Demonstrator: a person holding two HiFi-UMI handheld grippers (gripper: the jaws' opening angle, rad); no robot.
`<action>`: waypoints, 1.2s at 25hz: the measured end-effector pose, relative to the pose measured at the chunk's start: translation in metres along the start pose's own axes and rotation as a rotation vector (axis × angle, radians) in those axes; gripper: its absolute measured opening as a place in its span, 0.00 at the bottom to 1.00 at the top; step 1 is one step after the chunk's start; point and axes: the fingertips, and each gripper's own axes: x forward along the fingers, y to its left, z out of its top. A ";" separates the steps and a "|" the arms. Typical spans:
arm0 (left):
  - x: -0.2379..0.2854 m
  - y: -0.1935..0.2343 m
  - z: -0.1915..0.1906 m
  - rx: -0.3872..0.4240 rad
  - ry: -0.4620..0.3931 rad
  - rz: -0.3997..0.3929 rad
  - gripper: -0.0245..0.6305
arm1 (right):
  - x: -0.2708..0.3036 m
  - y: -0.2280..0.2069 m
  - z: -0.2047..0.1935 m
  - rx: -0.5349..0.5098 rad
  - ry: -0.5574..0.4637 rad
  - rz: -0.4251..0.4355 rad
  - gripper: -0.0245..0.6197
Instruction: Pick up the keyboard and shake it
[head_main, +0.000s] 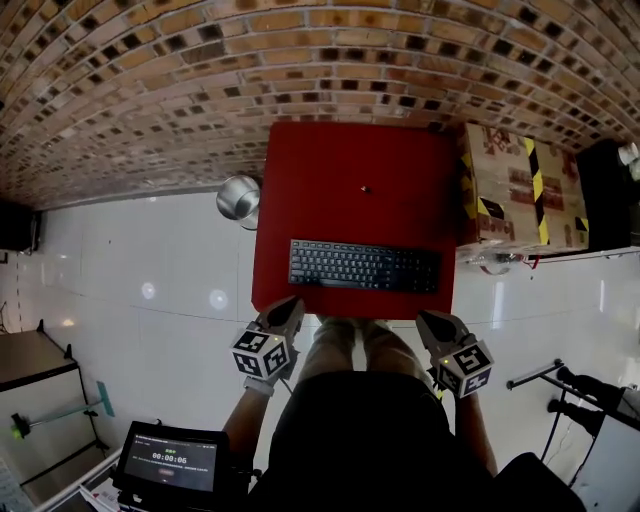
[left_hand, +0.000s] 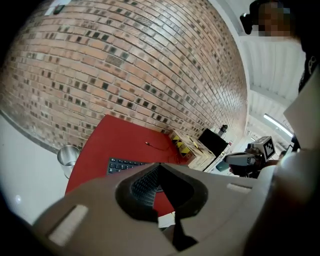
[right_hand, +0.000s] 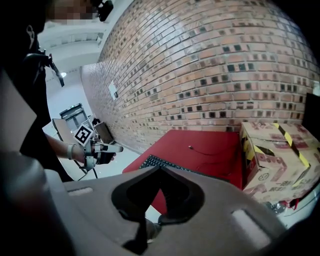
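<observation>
A black keyboard (head_main: 365, 266) lies flat near the front edge of a red table (head_main: 350, 170). My left gripper (head_main: 288, 306) hovers just off the table's front left corner, shut and empty, short of the keyboard. My right gripper (head_main: 428, 320) hangs off the front right corner, also shut and empty. In the left gripper view the keyboard (left_hand: 122, 164) shows beyond the closed jaws of that gripper (left_hand: 159, 166), with the right gripper (left_hand: 245, 159) off to the side. In the right gripper view the keyboard (right_hand: 159, 162) lies past the closed jaws of that gripper (right_hand: 159, 170), and the left gripper (right_hand: 97, 148) is at left.
A metal bin (head_main: 238, 197) stands on the floor at the table's left. A cardboard box with yellow-black tape (head_main: 515, 185) and a black case (head_main: 605, 195) sit to the right. A small cable end (head_main: 366, 188) lies mid-table. A brick wall rises behind; a screen (head_main: 170, 460) is at lower left.
</observation>
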 end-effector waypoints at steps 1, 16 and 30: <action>0.003 0.003 -0.001 -0.004 0.008 0.004 0.06 | -0.001 -0.005 0.000 0.007 -0.002 -0.005 0.03; 0.065 0.063 -0.024 -0.007 0.235 0.005 0.51 | 0.040 -0.116 -0.070 0.315 0.154 0.039 0.19; 0.112 0.131 -0.058 -0.028 0.424 0.059 0.63 | 0.109 -0.190 -0.125 0.468 0.319 0.091 0.56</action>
